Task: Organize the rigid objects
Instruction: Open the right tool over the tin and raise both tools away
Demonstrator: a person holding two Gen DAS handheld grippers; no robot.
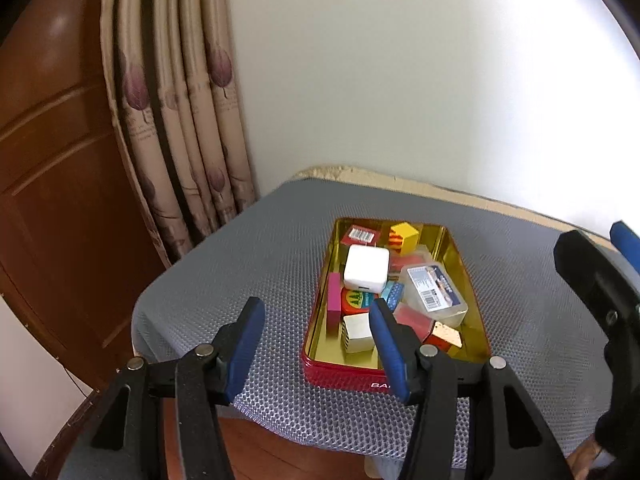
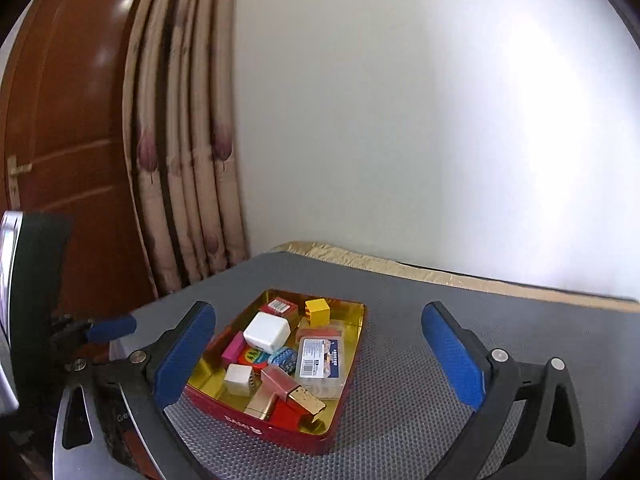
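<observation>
A red tin with a gold inside [image 1: 360, 374] [image 2: 256, 426] sits on the grey mat and holds several small objects: a white charger block [image 1: 366, 268] [image 2: 266, 332], a yellow cube [image 1: 406, 234] [image 2: 318, 310], a clear plastic case [image 1: 436, 292] [image 2: 322, 362], a pink block [image 1: 334, 306] [image 2: 233, 347] and a cream cube [image 1: 357, 332] [image 2: 239, 378]. My left gripper [image 1: 316, 312] is open and empty above the tin's near left corner. My right gripper [image 2: 318, 316] is open and empty, its fingers spread either side of the tin.
A grey honeycomb mat [image 1: 240, 272] [image 2: 420, 340] covers the small table. A patterned curtain [image 1: 180, 120] and a brown wooden door [image 1: 52, 160] stand at the left. A white wall is behind. The right gripper's body [image 1: 600, 300] shows at the right edge.
</observation>
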